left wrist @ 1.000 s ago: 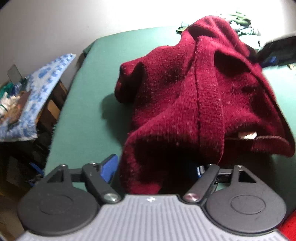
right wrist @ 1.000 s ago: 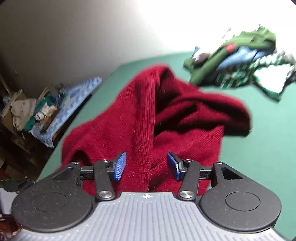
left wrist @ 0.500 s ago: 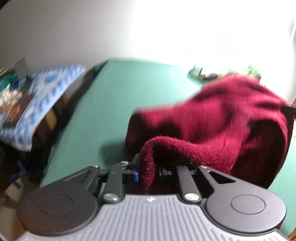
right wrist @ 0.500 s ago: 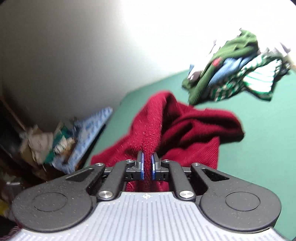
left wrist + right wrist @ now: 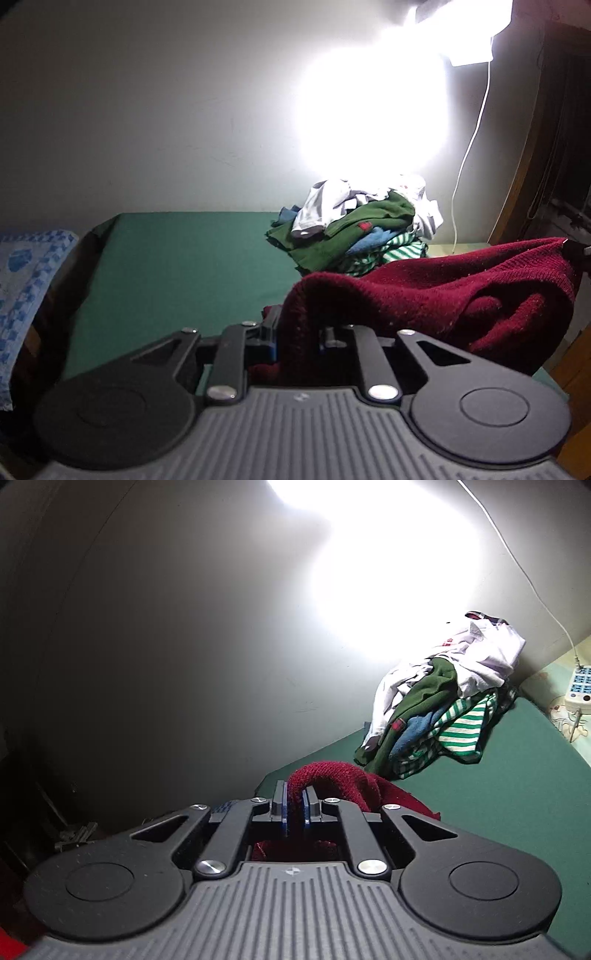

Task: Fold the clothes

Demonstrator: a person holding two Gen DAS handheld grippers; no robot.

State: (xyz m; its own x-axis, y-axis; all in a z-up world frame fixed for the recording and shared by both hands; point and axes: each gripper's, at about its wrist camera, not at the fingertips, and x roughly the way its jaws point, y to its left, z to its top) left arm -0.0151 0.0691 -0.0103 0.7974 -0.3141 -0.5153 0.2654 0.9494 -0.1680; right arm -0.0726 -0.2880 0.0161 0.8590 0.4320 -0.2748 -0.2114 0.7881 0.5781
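I had L gripper [image 5: 299, 341] & R gripper [image 5: 294, 810] both clamped on red sweater [image 5: 461, 295], mid-frame; clothes pile [image 5: 436, 709] sat upper right on green table [image 5: 177, 266].

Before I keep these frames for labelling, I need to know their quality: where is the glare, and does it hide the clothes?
Left wrist view: a blown-out lamp glare whitens the wall above the clothes pile, whose white top washes out; the maroon sweater stays sharp. Right wrist view: the same glare fills the upper wall; the left side is dark; straight edges bow.
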